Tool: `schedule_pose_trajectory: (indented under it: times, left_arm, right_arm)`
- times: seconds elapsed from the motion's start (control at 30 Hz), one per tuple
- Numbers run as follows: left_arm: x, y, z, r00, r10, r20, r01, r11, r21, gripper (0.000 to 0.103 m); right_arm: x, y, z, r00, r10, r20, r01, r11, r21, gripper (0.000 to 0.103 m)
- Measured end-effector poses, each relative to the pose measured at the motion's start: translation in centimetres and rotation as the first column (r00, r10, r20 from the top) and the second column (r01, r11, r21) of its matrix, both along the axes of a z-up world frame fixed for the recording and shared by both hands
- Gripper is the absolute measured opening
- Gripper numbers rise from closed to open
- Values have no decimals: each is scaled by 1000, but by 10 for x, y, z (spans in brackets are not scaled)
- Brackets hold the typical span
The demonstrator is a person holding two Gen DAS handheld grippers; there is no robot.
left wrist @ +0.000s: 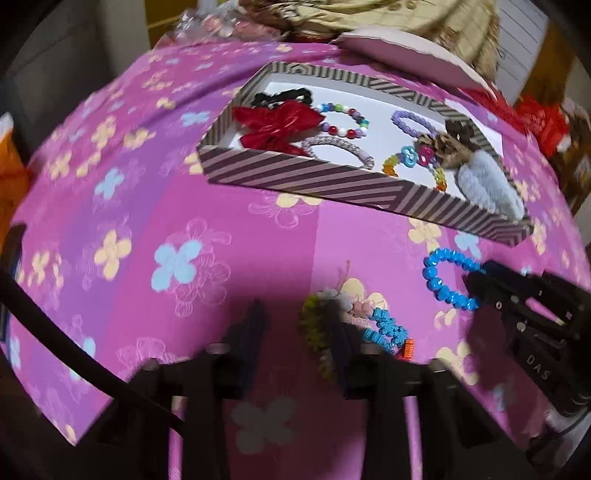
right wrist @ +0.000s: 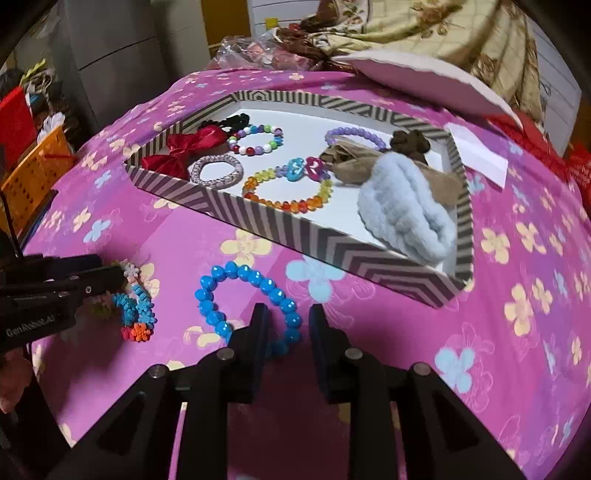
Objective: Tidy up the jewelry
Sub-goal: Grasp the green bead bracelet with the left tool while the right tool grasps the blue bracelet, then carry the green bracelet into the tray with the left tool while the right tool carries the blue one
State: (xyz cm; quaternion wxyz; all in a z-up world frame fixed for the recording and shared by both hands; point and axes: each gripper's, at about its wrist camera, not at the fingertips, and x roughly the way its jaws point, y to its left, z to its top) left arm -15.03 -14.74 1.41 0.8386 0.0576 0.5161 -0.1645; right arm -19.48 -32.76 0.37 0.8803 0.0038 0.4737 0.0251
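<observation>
A striped tray (left wrist: 295,177) (right wrist: 258,221) on the pink flowered cloth holds several bracelets, hair ties, a red bow and a pale blue fluffy band. Two pieces lie on the cloth in front of it. My right gripper (right wrist: 290,317) (left wrist: 476,280) straddles the near strand of the blue bead bracelet (right wrist: 221,280) (left wrist: 436,273). Its jaws are narrow, with cloth showing beside the beads. My left gripper (left wrist: 295,317) (right wrist: 114,271) is down at the flower bracelet (left wrist: 384,328) (right wrist: 136,310). Its jaws stand apart, and the right finger covers the bracelet's green end.
A white board (right wrist: 424,81) and a slip of paper (right wrist: 480,155) lie behind the tray, under a folded quilt (right wrist: 443,29). An orange basket (right wrist: 33,177) and a grey cabinet (right wrist: 110,55) stand past the cloth's left edge. Red items (left wrist: 543,118) sit far right.
</observation>
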Motion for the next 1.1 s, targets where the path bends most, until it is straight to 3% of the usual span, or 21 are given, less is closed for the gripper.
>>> schedule_pose_trajectory:
  times: [0.07, 0.17, 0.63, 0.9, 1.1]
  left_arm:
    - [0, 1, 1, 1000, -18, -8, 18, 1000, -10, 6]
    - [0, 8, 6, 999, -22, -33, 20, 999, -50, 5]
    - [-3, 19, 81, 995, -13, 104, 23, 994, -103, 5]
    - [10, 13, 118, 986, -13, 167, 29, 995, -97, 5]
    - [31, -2, 129, 984, -9, 177, 25, 996, -87, 5]
  right_arm:
    - [2, 2, 1, 1000, 6, -2, -6, 1000, -1, 8]
    - [-2, 1, 9, 1000, 9, 11, -10, 1000, 19, 8]
    - [-16, 8, 90, 989, 42, 145, -43, 999, 9, 8]
    - [-10, 0, 124, 980, 38, 197, -38, 999, -7, 8]
    - [8, -5, 134, 978, 43, 203, -35, 999, -42, 8]
